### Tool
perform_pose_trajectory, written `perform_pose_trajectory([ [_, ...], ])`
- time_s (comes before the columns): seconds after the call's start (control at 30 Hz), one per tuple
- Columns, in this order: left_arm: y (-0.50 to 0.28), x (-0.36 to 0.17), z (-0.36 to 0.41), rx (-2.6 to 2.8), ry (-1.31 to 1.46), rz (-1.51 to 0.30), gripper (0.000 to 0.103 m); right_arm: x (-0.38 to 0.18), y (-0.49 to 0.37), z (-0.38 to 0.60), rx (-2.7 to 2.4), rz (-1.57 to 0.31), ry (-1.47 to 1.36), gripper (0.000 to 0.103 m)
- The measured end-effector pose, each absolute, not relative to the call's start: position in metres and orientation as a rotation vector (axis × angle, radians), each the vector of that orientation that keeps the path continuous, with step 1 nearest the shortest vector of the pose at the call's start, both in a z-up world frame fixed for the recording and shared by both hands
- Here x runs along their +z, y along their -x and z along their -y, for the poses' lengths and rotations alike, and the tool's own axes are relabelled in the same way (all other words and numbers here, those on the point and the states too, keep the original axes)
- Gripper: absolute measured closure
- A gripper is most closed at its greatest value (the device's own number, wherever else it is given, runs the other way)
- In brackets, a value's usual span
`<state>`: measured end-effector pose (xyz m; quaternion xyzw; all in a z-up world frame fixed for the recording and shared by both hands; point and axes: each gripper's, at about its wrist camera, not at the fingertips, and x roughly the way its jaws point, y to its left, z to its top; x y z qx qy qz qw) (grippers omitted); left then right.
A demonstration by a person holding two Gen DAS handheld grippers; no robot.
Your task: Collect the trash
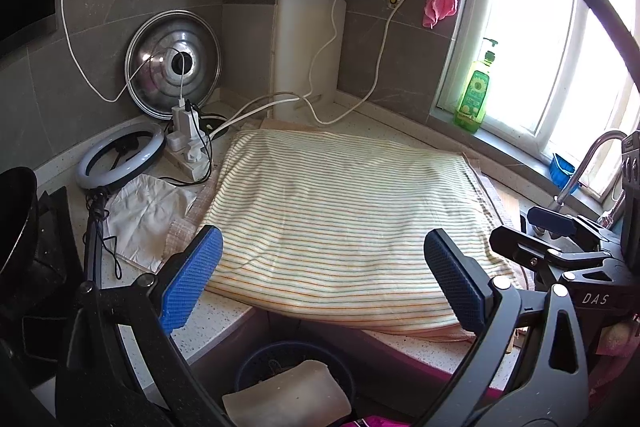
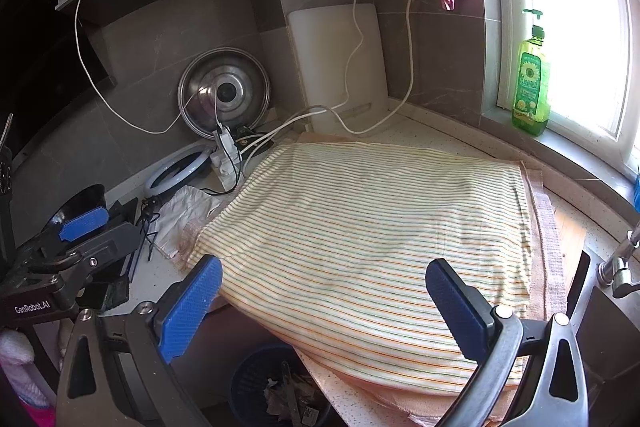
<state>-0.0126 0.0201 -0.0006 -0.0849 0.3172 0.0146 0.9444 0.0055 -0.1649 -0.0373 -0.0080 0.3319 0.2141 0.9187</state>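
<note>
**Hovering over the bench, both tools empty above the bin**

Looking across the bench [image 1: 360, 119], we see the biggest thing first: a striped cloth [image 1: 344, 219] spread flat over most of the surface, its near edge hanging just past the front lip. It looks laid out as a cover for the work area, and nothing rests on top of it.

Down below the bench edge sits the blue basket bin [image 2: 256, 379], parked right under the front lip, we judge so scraps can be dropped straight in. The right wrist view shows crumpled scraps already inside; in the left wrist view a pale flat slab lies across its mouth, and we cannot say what that is.

Left of the cloth, touching its corner, lies the crumpled white paper [image 1: 148, 215], creased and stained brown along the edge nearest the cloth. That reads as the likeliest piece of trash left on the bench. It sits beside the ring light [image 1: 120, 159] and the power strip [image 1: 188, 155], with thin black cords running close by, so a careful approach seems wise.

Our left tool [image 1: 324, 279] hangs released, blue pads wide apart, gripping nothing. The right tool [image 2: 324, 307] is the same: spread and empty, poised over the cloth's near edge.
</note>
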Motion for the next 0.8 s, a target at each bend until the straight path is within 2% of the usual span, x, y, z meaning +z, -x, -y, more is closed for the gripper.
perform_pose_trajectory([
  [0.8, 0.0115, -0.0017, -0.0177, 0.049, 0.192, -0.65, 0.001, -0.0432, -0.0113, 0.1684, 0.427, -0.701, -0.001, 0.0],
])
